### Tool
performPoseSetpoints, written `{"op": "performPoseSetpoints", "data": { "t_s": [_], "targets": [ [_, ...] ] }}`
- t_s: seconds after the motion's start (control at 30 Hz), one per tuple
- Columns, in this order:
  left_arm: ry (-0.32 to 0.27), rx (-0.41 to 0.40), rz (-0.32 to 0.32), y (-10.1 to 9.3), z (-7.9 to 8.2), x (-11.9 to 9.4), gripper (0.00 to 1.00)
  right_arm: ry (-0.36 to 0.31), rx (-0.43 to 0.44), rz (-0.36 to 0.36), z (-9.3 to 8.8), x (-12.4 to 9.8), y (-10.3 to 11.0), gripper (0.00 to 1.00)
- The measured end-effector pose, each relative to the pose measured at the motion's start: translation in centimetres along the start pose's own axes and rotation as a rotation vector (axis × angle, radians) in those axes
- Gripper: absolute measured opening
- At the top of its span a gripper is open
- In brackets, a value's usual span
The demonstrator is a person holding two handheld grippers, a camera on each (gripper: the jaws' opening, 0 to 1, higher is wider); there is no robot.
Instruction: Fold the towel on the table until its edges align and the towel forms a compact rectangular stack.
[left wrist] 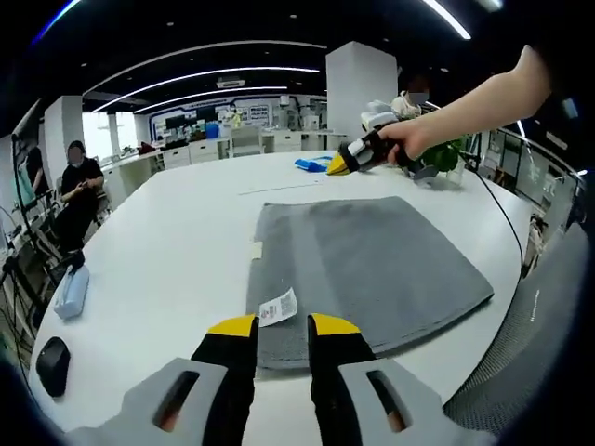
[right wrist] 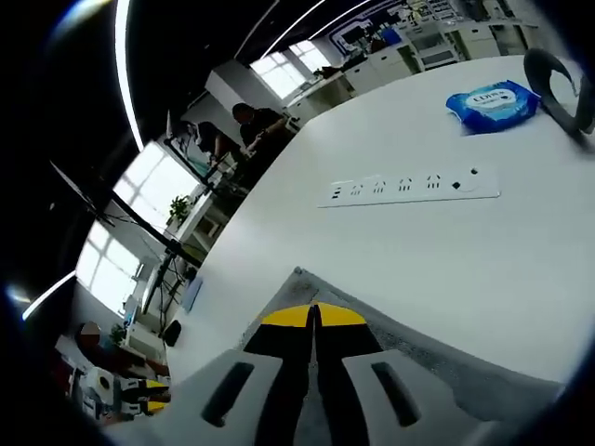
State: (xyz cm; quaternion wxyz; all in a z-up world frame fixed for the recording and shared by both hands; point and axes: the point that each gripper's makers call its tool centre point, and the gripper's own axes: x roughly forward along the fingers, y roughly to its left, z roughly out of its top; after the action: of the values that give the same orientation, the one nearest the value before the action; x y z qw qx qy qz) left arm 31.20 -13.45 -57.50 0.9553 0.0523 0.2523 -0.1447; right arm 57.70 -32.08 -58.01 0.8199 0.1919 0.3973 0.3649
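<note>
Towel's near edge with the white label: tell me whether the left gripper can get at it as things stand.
Probably yes. The left gripper is open, with the towel edge and white label right at its tips, nothing lying between.

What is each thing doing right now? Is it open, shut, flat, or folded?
towel: folded, lying flat on the table, label showing at its near edge.
left gripper: open, jaws apart over the towel's near edge.
right gripper: shut, tips together above the towel's corner.
power strip: lying flat, nothing plugged in.
blue wipes pack: lying on the table, closed as far as I can tell.
</note>
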Motion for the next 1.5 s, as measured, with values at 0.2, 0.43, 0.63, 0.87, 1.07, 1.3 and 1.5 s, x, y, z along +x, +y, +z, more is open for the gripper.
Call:
{"op": "performPoseSetpoints", "data": {
  "t_s": [0.2,0.43,0.63,0.87,1.07,1.3,1.5],
  "targets": [
    [-0.047,0.015,-0.056,-1.4,3.7,-0.7,0.22,-0.010,-0.028,0.017,-0.9,-1.9,1.1,0.00],
    [-0.051,0.159,-0.124,-5.1,6.9,-0.1,0.23,-0.005,-0.030,0.024,-2.7,-4.5,0.6,0.00],
    [-0.021,0.255,-0.257,-10.4,8.0,0.5,0.22,-0.045,-0.058,-0.025,-2.7,-7.5,-1.3,0.00],
    [0.032,0.313,-0.381,-16.5,7.5,2.0,0.21,-0.027,-0.090,-0.100,-3.7,-10.3,-4.9,0.00],
    [0.102,0.404,-0.464,-20.2,6.0,4.0,0.21,0.030,-0.129,-0.113,-5.5,-11.9,-6.4,0.00],
    [0.172,0.426,-0.529,-24.1,4.1,6.3,0.19,0.209,-0.318,-0.160,-7.6,-12.4,-7.7,0.00],
    [0.260,0.374,-0.571,-26.5,1.3,6.7,0.11,0.410,-0.441,-0.210,-10.5,-12.3,-9.2,0.00]
  ]
}}
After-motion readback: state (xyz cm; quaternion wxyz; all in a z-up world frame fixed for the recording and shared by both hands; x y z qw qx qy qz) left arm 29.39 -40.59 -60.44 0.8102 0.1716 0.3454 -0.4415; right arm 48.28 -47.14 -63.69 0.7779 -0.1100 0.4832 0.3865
